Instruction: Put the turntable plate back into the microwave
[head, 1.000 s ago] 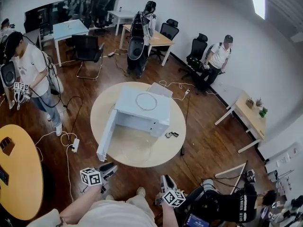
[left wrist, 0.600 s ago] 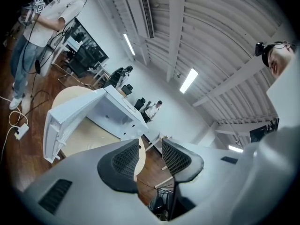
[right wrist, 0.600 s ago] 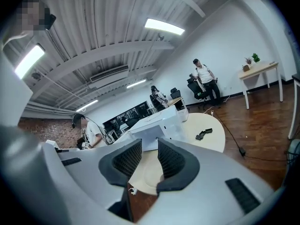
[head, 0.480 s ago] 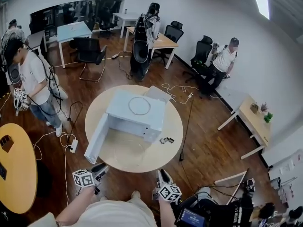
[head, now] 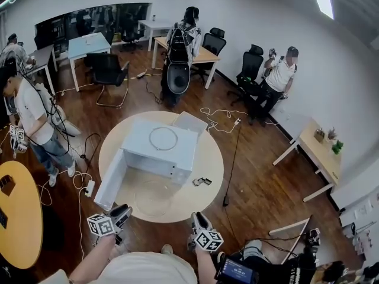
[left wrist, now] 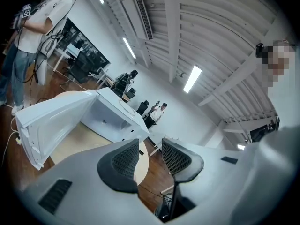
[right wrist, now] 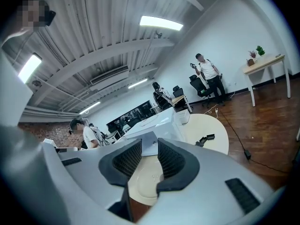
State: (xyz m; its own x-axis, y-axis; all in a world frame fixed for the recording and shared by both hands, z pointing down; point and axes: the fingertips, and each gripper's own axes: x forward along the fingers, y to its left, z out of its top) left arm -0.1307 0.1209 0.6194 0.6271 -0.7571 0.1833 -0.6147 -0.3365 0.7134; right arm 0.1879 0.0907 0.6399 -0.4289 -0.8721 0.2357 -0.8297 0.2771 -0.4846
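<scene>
— What's nearest to you?
— My left tongs [head: 121, 213], just outside the table's rim at seven o'clock. Their jaws stand wide apart with nothing between them. My right tongs [head: 197, 220] are at about five o'clock, also off the rim. Those jaws are apart too, with a narrower gap, and they clamp nothing.
— And the plate?
— The glass plate [head: 148, 197] lies flat on the round table [head: 214, 158], on its six o'clock side, just in front of the open mouth of the microwave [head: 135, 145]. In the right gripper view I see it through the gap between the jaws, well beyond them and untouched.
— The microwave itself?
— It stands mid-table with its door [head: 109, 179] swung out toward seven o'clock. A thin ring [head: 149, 139] lies on its roof. Two small dark pieces [head: 201, 181] lie on the table at four o'clock, and a white box [head: 190, 122] sits behind the microwave at one o'clock.
— Further out?
— A person [head: 32, 120] stands at nine o'clock among cables, a tall black machine [head: 177, 70] at twelve, and a second person [head: 278, 78] at two o'clock by the wall
</scene>
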